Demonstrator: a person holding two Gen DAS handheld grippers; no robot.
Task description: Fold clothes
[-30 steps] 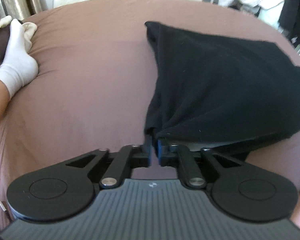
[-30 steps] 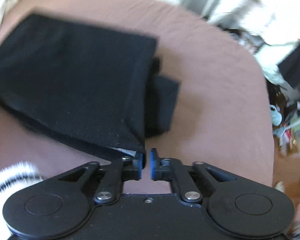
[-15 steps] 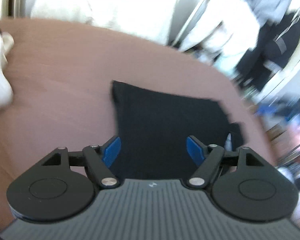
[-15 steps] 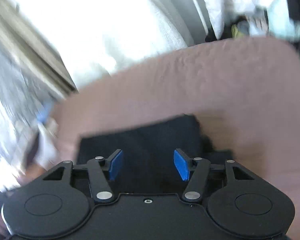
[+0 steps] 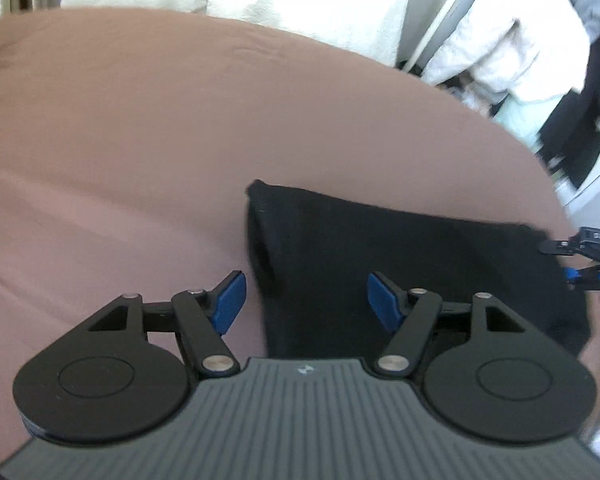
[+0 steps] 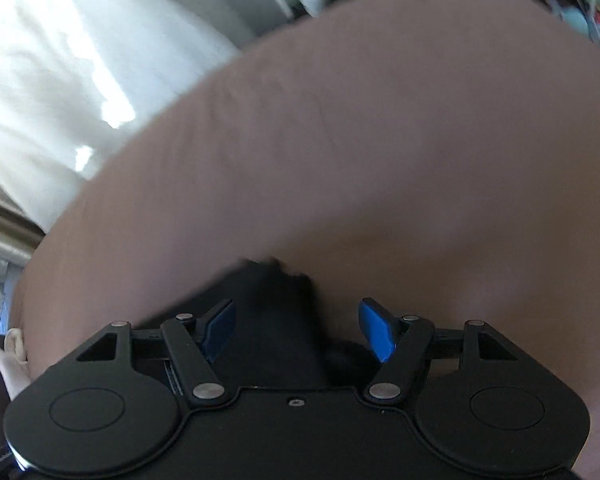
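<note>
The folded garment (image 5: 400,276) lies flat on the bed (image 5: 180,140), toward its right side; the left gripper (image 5: 304,300) hangs over the garment's near left edge, its left finger out over bare sheet; the right gripper (image 6: 296,330) sits above the garment's far right end. Behind the bed, a heap of bedding (image 5: 512,32) lies to the right.

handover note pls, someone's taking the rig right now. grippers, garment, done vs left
Left gripper: open, empty, low over the near left edge of the black garment.
Right gripper: open, empty, over the garment's other end; it also shows at the right edge of the left view.
Garment: lies folded into a compact rectangle on the brown bed, touched by neither gripper as far as the views show.
Done: this piece looks folded and released.
Left: probably one more fold or a tidy, or set it aside; your call. The right view is blurred, so check that end.
</note>
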